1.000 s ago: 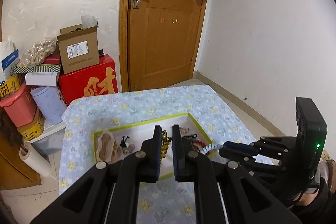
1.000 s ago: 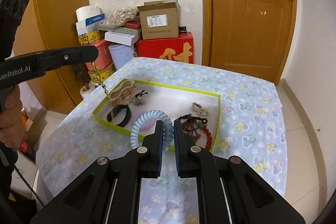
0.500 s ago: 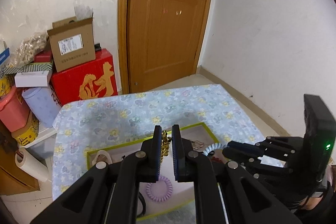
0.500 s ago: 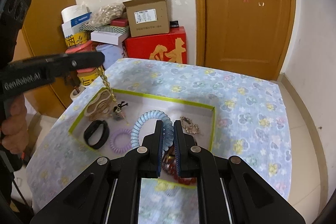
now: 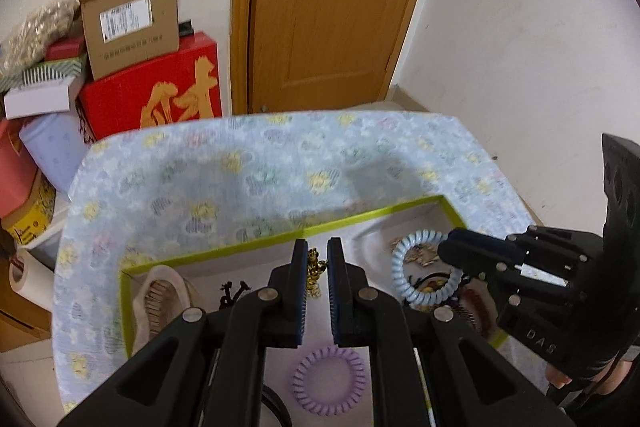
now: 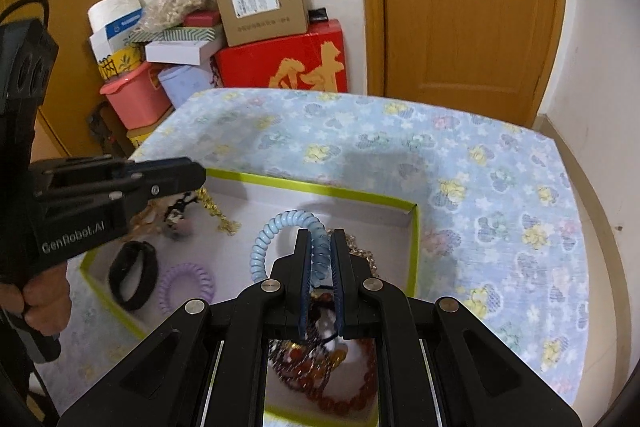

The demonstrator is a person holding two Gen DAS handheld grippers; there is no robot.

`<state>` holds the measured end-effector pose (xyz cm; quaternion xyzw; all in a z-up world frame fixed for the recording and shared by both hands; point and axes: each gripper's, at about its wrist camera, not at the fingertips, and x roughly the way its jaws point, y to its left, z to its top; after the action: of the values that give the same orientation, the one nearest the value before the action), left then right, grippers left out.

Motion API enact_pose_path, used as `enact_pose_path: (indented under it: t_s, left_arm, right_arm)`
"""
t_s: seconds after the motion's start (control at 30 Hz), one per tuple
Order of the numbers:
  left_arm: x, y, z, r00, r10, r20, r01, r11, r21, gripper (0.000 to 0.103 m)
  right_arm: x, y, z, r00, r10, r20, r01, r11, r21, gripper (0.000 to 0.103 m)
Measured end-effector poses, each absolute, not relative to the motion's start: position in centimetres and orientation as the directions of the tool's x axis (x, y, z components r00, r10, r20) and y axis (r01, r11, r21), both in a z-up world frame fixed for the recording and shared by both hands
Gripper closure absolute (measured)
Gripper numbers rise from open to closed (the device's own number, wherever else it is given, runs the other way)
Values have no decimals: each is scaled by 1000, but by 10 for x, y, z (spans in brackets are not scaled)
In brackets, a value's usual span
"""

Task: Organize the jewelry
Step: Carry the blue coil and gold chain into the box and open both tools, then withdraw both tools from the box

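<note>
A white tray with a green rim sits on the flowered tablecloth. My left gripper is shut on a gold chain; the chain hangs from it into the tray in the right wrist view. My right gripper is shut on a light blue spiral hair tie, held over the tray's right part; it also shows in the left wrist view. In the tray lie a purple spiral tie, a black band, a beige hair claw and red beads.
Boxes, a red carton and plastic bins are stacked beyond the table's far left. A wooden door stands behind. The tablecloth stretches to the right of the tray.
Both grippers have come down closer to the tray. The gold chain's lower end now rests on the tray floor, and the blue tie hangs lower over the right side.
</note>
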<state>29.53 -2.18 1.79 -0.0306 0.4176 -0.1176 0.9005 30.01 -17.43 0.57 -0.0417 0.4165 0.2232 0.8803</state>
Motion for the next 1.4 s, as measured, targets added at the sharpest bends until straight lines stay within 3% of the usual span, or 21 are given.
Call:
enact_pose_path:
  t_s: [0.57,0.73,0.83,1.4]
  left_arm:
    - [307,-24,-20,552,-248,-796,180,968,-177,93]
    - [304,-21,-16,563,-247,-789,176,968,-178,91]
    - [300,-20,-12,568,-250,-784,171,968,-184,80]
    - [214,-16,29,649,-192,-736,133,981,-139,80]
  right_arm:
    - [320,-170,-19,509,333,-794,-410,905,117,91]
    - [317,-171,-17,512,333,-792,-404,907,120,87]
    - [313,-174,-13,520,334,-786,-399,909,121,84]
    - [226,-194,28,575,358,-736,-396,909,133,78]
